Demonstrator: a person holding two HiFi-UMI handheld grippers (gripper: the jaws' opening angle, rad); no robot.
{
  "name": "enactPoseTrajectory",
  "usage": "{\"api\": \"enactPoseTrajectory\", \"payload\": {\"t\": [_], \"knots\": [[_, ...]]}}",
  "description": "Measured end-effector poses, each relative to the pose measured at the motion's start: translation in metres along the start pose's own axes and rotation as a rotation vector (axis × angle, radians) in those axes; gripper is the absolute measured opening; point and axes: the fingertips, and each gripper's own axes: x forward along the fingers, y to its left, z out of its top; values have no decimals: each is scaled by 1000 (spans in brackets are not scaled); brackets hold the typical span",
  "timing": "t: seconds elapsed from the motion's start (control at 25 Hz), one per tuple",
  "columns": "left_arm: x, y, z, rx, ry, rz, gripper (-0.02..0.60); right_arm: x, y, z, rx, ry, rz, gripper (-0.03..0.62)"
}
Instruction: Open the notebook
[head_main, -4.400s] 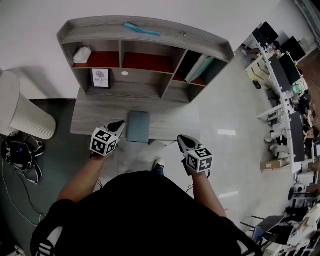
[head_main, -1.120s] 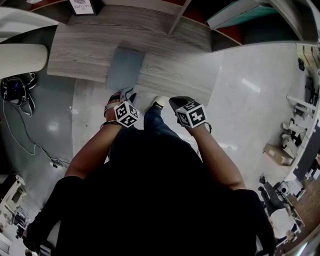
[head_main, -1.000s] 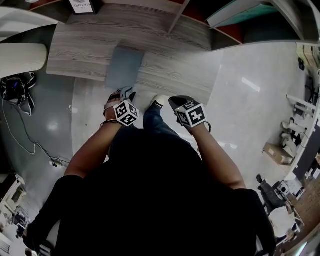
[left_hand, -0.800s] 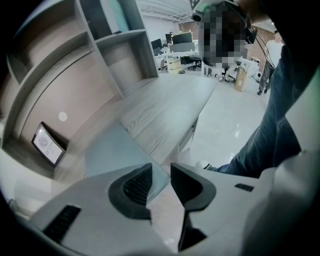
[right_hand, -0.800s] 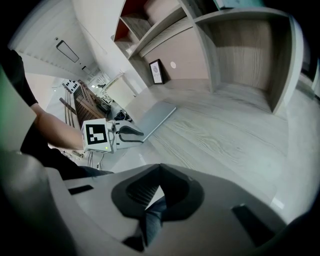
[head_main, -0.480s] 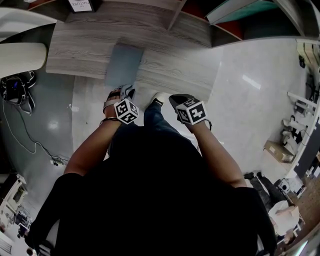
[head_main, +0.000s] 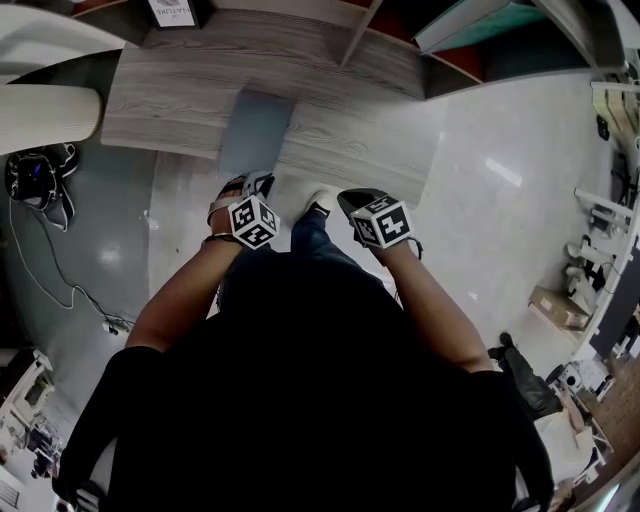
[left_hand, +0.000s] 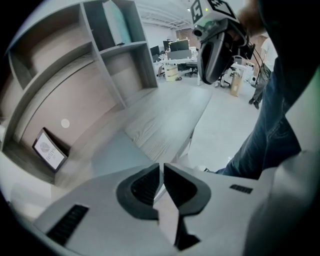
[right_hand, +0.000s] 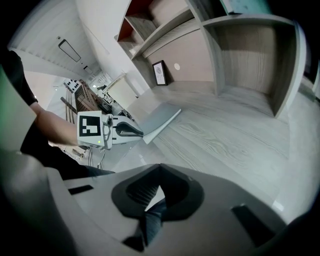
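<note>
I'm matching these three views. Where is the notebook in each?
Head view: notebook upper centre-left, overhanging the desk's front edge.
Left gripper view: notebook just beyond the jaws.
Right gripper view: notebook left of centre, at the left gripper's tips.
Shared landmark: the framed sign on the desk.

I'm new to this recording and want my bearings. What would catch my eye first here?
First the flat grey-blue notebook, lying at the near edge of the pale wood-grain desk. The left hand-held gripper sits at its near edge; its jaws have just been closing, and the cover's edge appears pinched between them. The right hand-held gripper hangs shut and empty, short of the desk.
</note>
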Motion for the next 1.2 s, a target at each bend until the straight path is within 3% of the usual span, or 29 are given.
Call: {"api": "enactPoseTrajectory", "payload": {"t": [0.68, 1.2], "knots": [[-50, 29, 1, -144, -103, -45, 14, -8, 29, 22, -26, -38, -31, 2], [-100, 75, -30, -184, -151, 7, 14, -12, 56, 47, -45, -76, -90, 2]]}}
